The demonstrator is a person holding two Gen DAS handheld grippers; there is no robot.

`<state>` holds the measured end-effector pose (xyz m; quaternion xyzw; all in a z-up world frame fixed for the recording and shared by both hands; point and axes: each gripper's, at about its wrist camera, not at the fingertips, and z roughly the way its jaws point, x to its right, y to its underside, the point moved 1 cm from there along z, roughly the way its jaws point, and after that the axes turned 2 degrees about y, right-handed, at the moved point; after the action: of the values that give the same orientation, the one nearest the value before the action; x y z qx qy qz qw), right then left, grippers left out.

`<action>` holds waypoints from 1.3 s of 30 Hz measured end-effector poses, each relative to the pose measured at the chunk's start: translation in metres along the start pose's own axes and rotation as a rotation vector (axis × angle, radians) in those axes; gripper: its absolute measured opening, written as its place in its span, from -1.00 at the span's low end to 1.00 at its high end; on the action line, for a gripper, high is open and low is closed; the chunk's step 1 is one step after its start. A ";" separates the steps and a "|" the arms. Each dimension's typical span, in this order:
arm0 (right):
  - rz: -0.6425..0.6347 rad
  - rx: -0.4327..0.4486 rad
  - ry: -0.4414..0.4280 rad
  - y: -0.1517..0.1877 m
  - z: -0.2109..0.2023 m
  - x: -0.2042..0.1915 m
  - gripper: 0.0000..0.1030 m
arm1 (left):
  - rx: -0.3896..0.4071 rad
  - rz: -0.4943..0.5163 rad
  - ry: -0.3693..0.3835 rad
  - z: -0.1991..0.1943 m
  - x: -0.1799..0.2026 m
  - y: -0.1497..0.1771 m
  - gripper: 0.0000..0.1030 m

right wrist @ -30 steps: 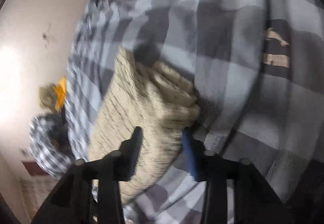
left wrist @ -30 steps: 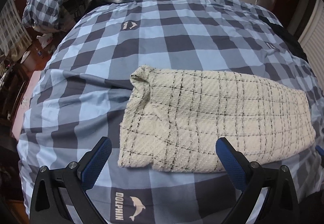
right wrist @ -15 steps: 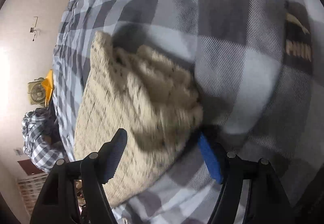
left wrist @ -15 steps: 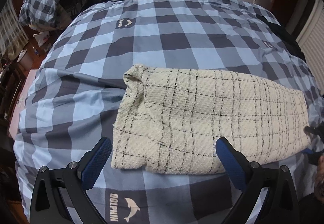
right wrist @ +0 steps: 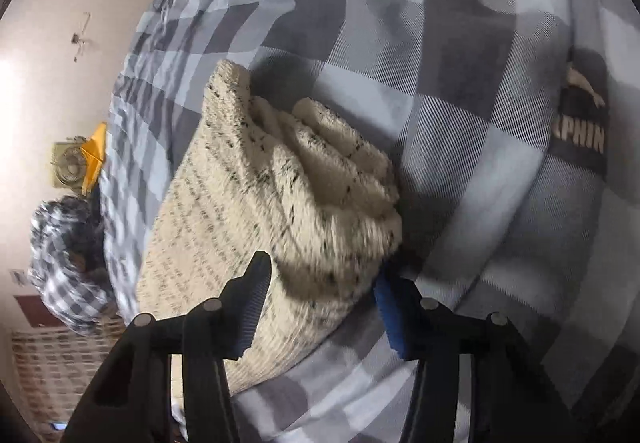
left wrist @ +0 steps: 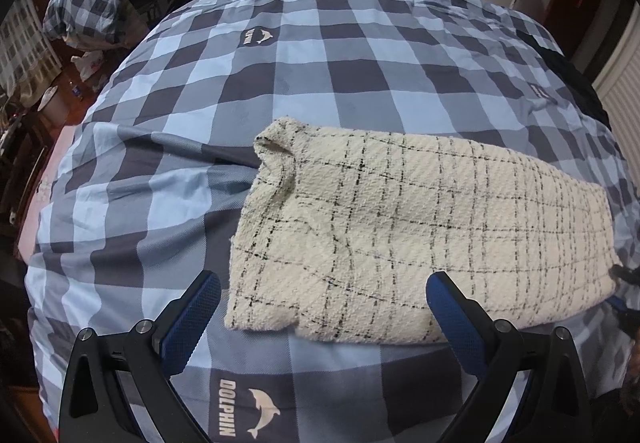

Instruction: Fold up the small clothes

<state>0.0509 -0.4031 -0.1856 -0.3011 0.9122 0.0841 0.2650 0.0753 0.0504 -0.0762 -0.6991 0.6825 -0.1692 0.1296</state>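
Right gripper (right wrist: 320, 303) closing around cream garment's (right wrist: 248, 203) bunched edge on bedspread (right wrist: 460, 43).

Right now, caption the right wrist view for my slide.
Right claw closing around the cream checked garment's bunched end on the plaid bedspread.

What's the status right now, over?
Left gripper open, above cream checked garment on the checked bedspread. Right gripper closing around garment's bunched end, pads not yet pressing. Nothing in the way.
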 end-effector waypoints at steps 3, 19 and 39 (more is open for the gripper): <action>-0.001 0.029 -0.014 0.001 -0.007 -0.003 -0.09 | -0.001 0.000 -0.004 0.000 0.000 0.001 1.00; -0.027 -0.018 0.075 -0.013 0.033 -0.013 -0.11 | -0.007 0.005 0.000 0.003 0.002 0.000 1.00; -0.252 0.241 -0.212 0.029 -0.073 -0.044 -0.67 | 0.053 0.067 -0.043 0.004 0.025 -0.007 1.00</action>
<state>0.0319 -0.3809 -0.1002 -0.3683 0.8378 -0.0282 0.4020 0.0836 0.0252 -0.0756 -0.6758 0.6979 -0.1675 0.1682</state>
